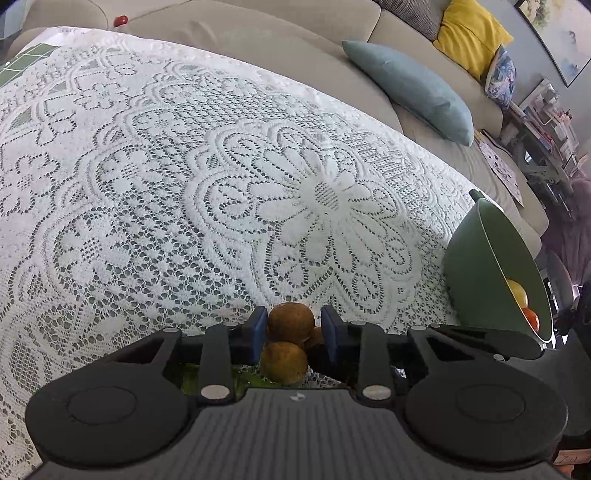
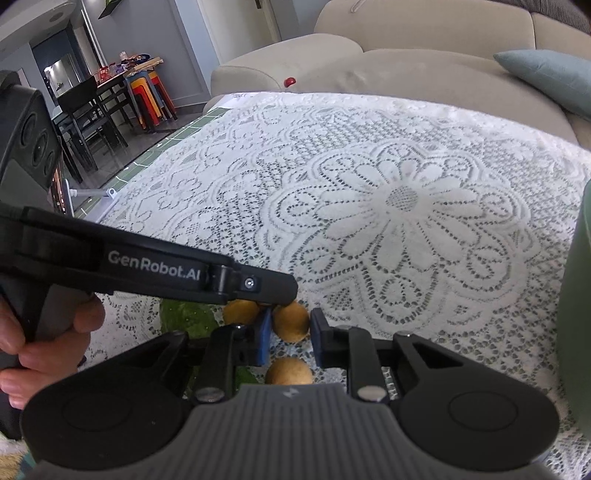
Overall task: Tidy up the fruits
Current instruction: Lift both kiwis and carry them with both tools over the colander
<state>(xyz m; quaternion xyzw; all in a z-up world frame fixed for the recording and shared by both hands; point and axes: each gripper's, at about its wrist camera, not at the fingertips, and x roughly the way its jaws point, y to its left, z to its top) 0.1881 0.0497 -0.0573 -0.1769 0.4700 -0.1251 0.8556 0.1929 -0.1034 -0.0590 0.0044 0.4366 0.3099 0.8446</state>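
Small round brown fruits lie clustered on the lace tablecloth (image 1: 184,184). In the left wrist view my left gripper (image 1: 294,332) has its blue pads (image 1: 258,332) closed around the top brown fruit (image 1: 290,321); a second fruit (image 1: 284,363) sits below and a third (image 1: 317,336) touches the right pad. My right gripper (image 2: 291,334) is shut on a brown fruit (image 2: 290,321), with another fruit (image 2: 288,373) beneath its jaws. The left gripper (image 2: 282,295) reaches in from the left, its tip just over that fruit. A further fruit (image 2: 240,310) shows behind it.
A green bowl (image 1: 491,258) stands at the right holding a yellow fruit (image 1: 517,293) and an orange one (image 1: 532,319); its wall (image 2: 576,295) fills the right edge. A green leafy thing (image 2: 184,317) lies left of the cluster. A hand (image 2: 37,332) holds the left gripper. The sofa (image 1: 258,33) lies beyond.
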